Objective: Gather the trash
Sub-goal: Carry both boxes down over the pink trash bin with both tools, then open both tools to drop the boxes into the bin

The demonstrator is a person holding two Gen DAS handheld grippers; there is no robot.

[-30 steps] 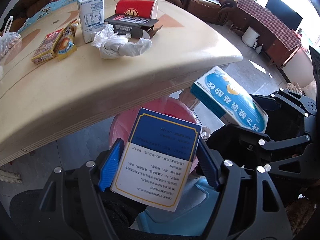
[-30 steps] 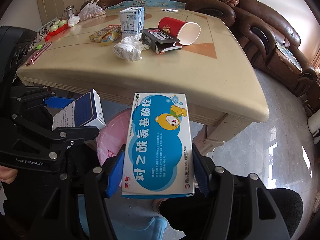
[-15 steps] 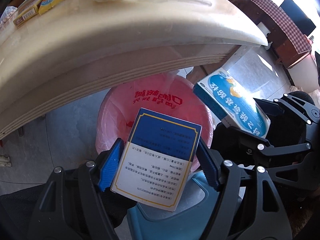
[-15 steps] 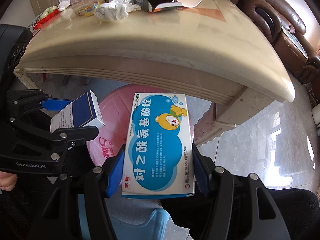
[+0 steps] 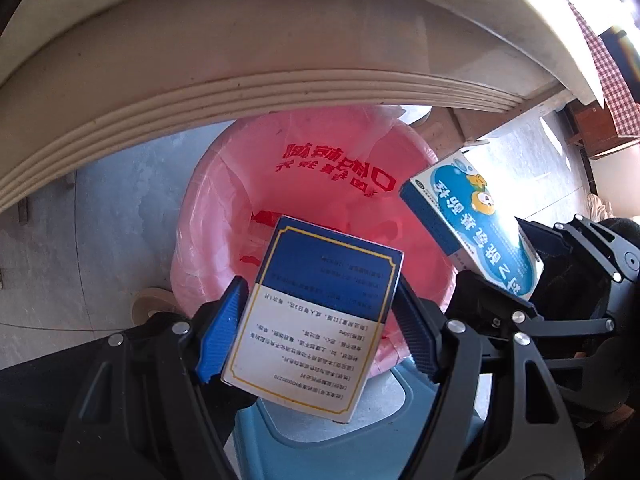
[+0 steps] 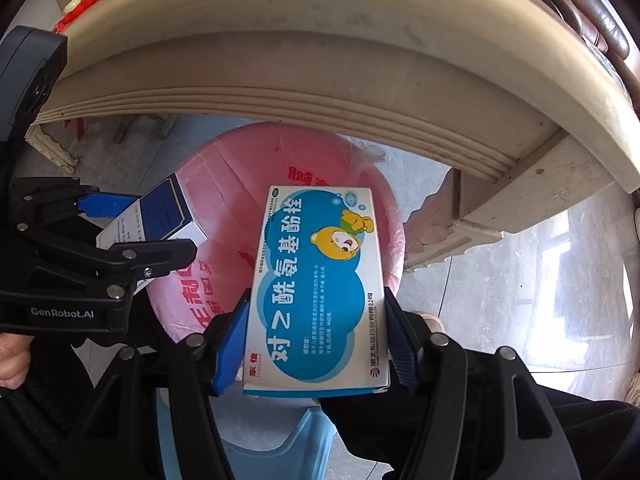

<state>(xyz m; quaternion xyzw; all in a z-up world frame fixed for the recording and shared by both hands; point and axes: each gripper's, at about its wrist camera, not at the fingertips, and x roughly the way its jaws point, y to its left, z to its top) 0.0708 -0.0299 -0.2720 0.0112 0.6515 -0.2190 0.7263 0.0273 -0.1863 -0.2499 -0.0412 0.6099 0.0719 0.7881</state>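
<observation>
My left gripper (image 5: 316,328) is shut on a dark blue and white medicine box (image 5: 316,320), which hangs over the near rim of a pink-lined trash bin (image 5: 332,184). The same box (image 6: 160,216) and the left gripper (image 6: 132,232) show at the left of the right wrist view. My right gripper (image 6: 316,340) is shut on a light blue medicine box with a cartoon bear (image 6: 320,288), held above the bin (image 6: 224,184). That box (image 5: 472,228) shows to the right in the left wrist view, with the right gripper (image 5: 532,284) behind it.
The thick cream table edge (image 5: 248,80) arches over the bin's far side, with a table leg (image 6: 480,216) on the right. A light blue plastic stool (image 5: 320,440) sits below the grippers. Grey tiled floor (image 6: 500,280) surrounds the bin. A brown sofa (image 6: 580,20) stands at far right.
Both grippers have sunk below the tabletop with their boxes. The items on the table have left the view, and the pink bin now fills the middle.
</observation>
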